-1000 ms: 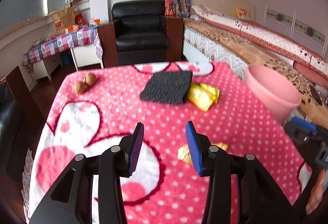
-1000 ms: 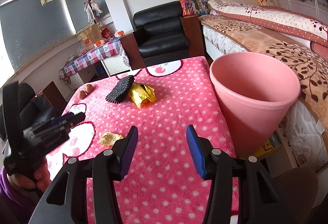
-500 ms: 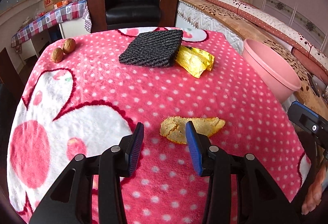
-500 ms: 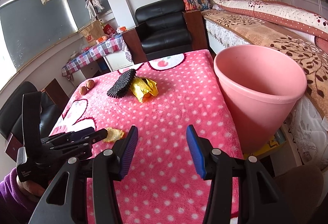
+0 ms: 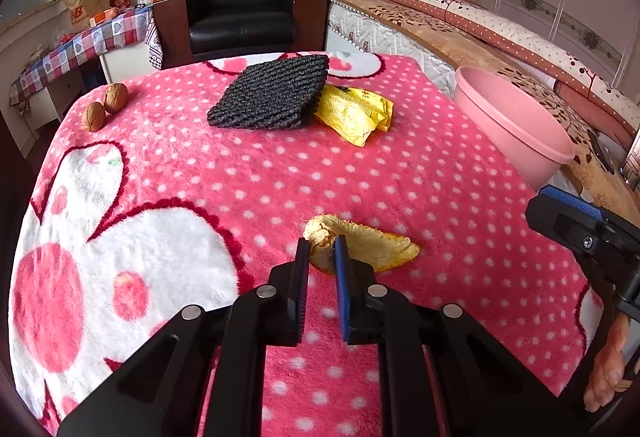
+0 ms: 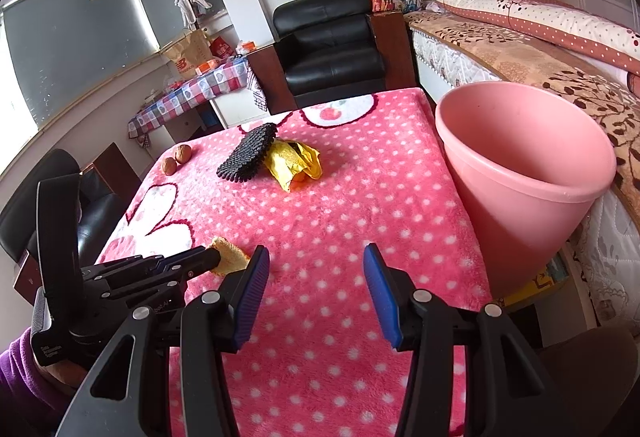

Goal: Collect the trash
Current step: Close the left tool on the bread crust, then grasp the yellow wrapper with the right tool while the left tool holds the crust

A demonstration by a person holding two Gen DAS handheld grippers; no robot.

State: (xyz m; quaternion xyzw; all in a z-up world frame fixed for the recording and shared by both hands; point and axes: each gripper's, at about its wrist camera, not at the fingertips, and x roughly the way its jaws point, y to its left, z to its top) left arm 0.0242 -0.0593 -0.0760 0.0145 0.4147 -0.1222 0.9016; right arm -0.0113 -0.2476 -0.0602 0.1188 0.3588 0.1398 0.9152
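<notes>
The left gripper (image 5: pixel 321 243) sits low over the pink polka-dot fleece blanket (image 5: pixel 360 177), its jaws closing with the near end of a curled piece of yellow-orange fruit peel (image 5: pixel 368 247) between them; the blue pads appear to touch the peel, which lies on the blanket at the near edge. The right gripper (image 6: pixel 314 257) hangs above the blanket with its blue-padded fingers spread and nothing between them. To its right a round pink plastic bucket (image 6: pixel 520 173) stands just beside the table edge, against the bed (image 6: pixel 520 49). Farther along the blanket lies a crumpled yellow plastic wrapper (image 5: pixel 354 113), touching a dark grey ribbed mat (image 5: pixel 272 97). Two brown walnuts (image 5: pixel 105 105) sit together near the far left edge, well apart from the mat. Beyond the table stands a black leather armchair (image 5: pixel 240 9).
</notes>
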